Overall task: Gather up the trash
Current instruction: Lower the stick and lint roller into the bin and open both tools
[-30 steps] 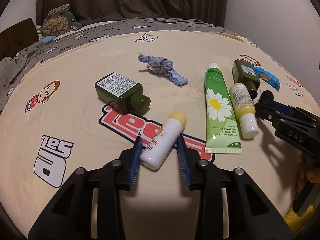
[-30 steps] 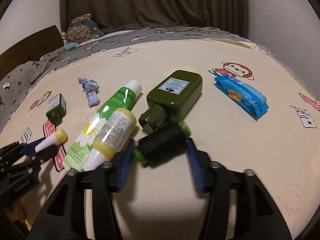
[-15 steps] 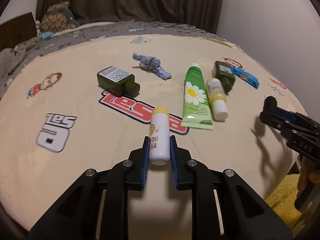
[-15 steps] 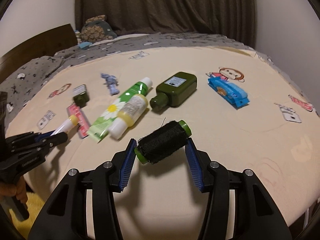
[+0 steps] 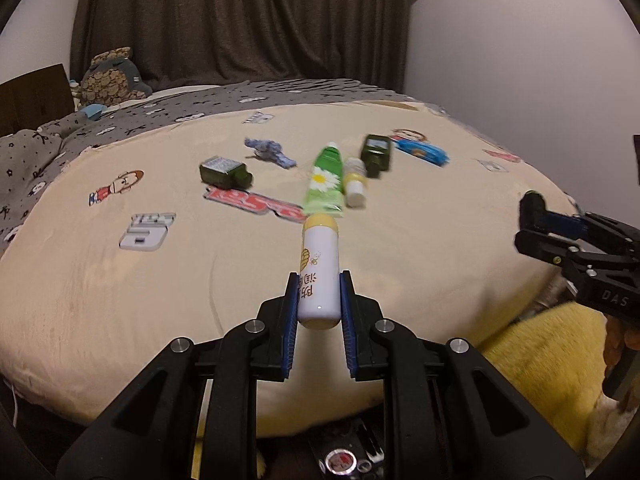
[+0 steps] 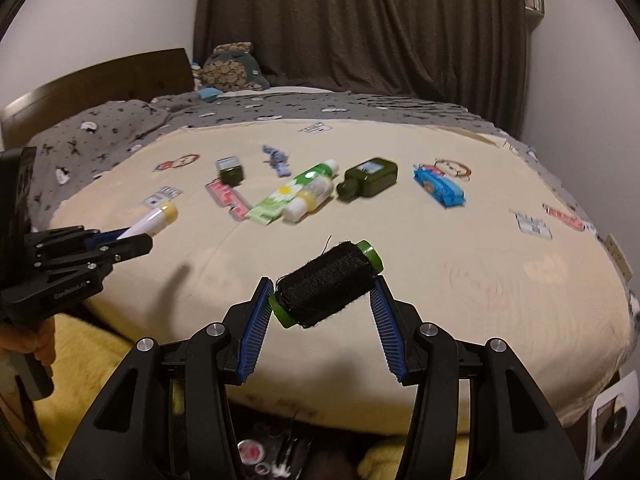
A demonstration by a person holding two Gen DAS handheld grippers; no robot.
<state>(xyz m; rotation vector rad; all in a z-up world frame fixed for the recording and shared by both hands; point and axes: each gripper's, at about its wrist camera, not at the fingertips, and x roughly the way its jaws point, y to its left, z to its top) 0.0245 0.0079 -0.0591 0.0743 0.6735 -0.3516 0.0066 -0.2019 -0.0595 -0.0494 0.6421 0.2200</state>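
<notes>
My left gripper (image 5: 319,304) is shut on a white tube with a yellow cap (image 5: 319,270), held in the air above the near edge of the bed. My right gripper (image 6: 324,300) is shut on a black thread spool with green ends (image 6: 326,284), also lifted off the cream blanket (image 6: 460,280). Each gripper shows in the other's view: the right one (image 5: 536,216) at the right edge, the left one (image 6: 132,240) at the left edge with the white tube (image 6: 154,222).
Left lying on the blanket are a green daisy tube (image 5: 326,180), a small yellow bottle (image 5: 355,182), two dark green bottles (image 5: 376,154) (image 5: 224,174), a blue rag (image 5: 270,151) and a blue packet (image 5: 420,152). Something yellow (image 5: 540,356) lies below the bed edge.
The left gripper closed on the white tube and lifted it. Both grippers, each with its item, pulled back from the pile toward the near edge of the bed.
</notes>
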